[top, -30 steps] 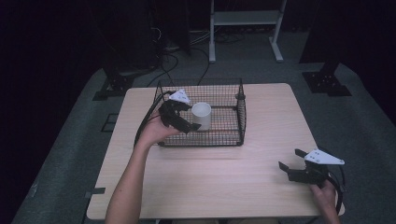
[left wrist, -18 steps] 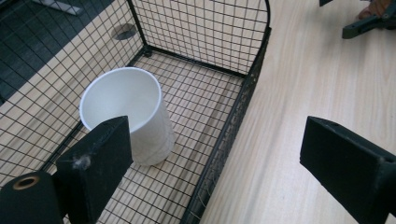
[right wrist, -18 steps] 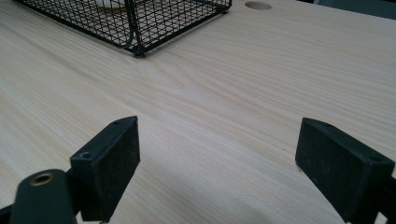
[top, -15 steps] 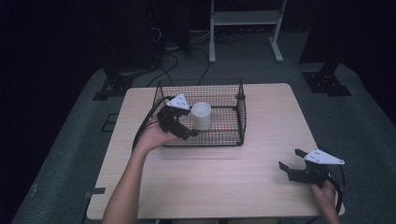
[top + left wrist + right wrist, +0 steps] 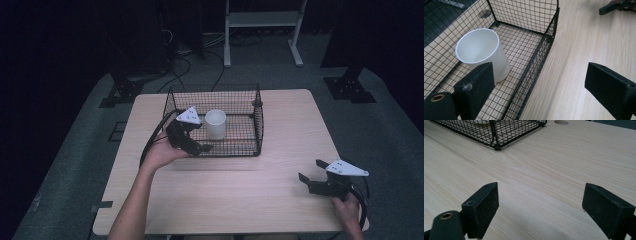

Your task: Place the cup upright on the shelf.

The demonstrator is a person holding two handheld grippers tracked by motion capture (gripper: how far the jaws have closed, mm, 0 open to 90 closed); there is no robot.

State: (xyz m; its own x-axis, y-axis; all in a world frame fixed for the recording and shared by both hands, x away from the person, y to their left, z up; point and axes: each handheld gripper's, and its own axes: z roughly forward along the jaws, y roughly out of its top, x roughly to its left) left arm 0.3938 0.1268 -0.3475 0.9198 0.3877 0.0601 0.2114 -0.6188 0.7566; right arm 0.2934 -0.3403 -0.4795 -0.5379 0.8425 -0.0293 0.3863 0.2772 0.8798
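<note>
White paper cup [image 5: 215,123] upright inside black wire basket [image 5: 260,131], toward basket's left half — placing looks done, cup free of any grip. Left: withdrawal, likely nothing more, though further work can't be judged.

Left gripper [image 5: 192,141] at basket's near-left corner, jaws spread wide, straddling basket's near wall: one jaw inside just beside cup [image 5: 482,50], other over bench [image 5: 579,45] — pinching nothing.

Right gripper [image 5: 311,176] well apart from basket, low over bench, jaws spread, empty.

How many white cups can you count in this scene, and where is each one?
1. The white cup stands upright inside the wire basket, in its left half, just beyond the left claw. Nothing suggests another is hidden.
</note>
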